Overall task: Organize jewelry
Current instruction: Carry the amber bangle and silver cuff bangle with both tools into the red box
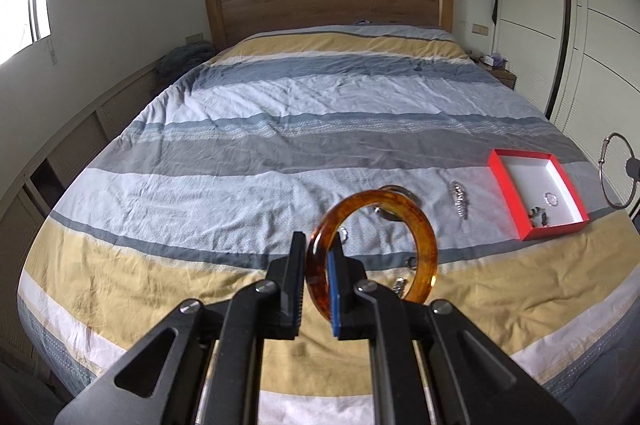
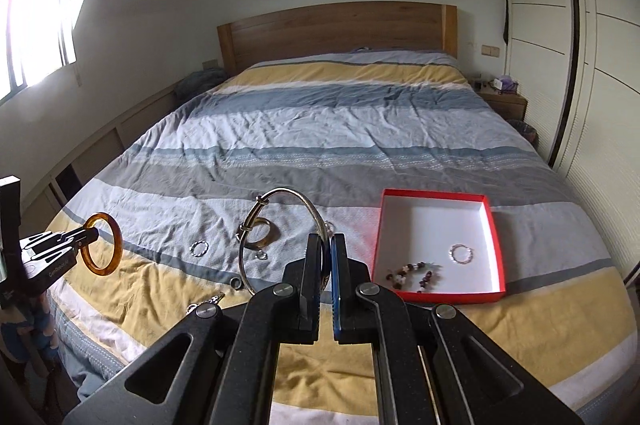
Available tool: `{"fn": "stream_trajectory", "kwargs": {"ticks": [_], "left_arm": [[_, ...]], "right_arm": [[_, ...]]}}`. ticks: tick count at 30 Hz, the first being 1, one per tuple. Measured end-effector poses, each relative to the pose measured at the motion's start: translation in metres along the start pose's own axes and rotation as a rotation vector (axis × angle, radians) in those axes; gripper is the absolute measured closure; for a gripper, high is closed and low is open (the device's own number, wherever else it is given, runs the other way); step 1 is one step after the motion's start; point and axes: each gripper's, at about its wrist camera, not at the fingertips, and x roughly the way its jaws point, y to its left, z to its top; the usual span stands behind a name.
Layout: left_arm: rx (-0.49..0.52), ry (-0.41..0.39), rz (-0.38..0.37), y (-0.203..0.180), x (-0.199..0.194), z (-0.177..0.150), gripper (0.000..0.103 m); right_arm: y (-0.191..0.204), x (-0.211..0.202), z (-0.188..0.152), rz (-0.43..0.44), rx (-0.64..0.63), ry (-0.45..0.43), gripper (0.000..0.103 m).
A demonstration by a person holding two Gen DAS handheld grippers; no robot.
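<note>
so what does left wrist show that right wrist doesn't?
Left wrist only: a close look at the left gripper with its fingers clamped on the amber bangle, and a silver chain bracelet lying clear on the striped duvet.

Right wrist only: the right gripper clamped on the silver bangle, a small twisted ring on the duvet, and the whole box floor.

Both: the red box with a beaded bracelet and small ring inside.
</note>
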Motion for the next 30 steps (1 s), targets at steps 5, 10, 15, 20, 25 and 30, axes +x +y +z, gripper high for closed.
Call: {"fn": "stream_trajectory", "kwargs": {"ticks": [5, 10, 15, 20, 25, 30], "left_arm": [[0.046, -0.008, -0.057, -0.050, 0.004, 0.022, 0.094], [0.110, -0.004, -0.125, -0.111, 0.025, 0.043, 0.094], [0.170, 0.016, -0.189, -0.175, 0.062, 0.064, 0.094], [0.224, 0.044, -0.230, -0.237, 0.115, 0.081, 0.094], [0.264, 0.078, -0.246, -0.292, 0.174, 0.086, 0.094], [0.290, 0.106, -0.250, -0.331, 0.224, 0.086, 0.094]], "right_arm": [[-0.040, -0.011, 0.006, -0.046, 0.025, -0.021, 0.099], [-0.084, -0.003, 0.013, -0.098, 0.046, -0.019, 0.098], [-0.127, 0.030, 0.020, -0.135, 0.073, 0.005, 0.098], [-0.166, 0.083, 0.021, -0.155, 0.103, 0.049, 0.098], [-0.199, 0.142, 0.015, -0.171, 0.129, 0.099, 0.098], [-0.229, 0.194, 0.009, -0.188, 0.156, 0.139, 0.098]]}}
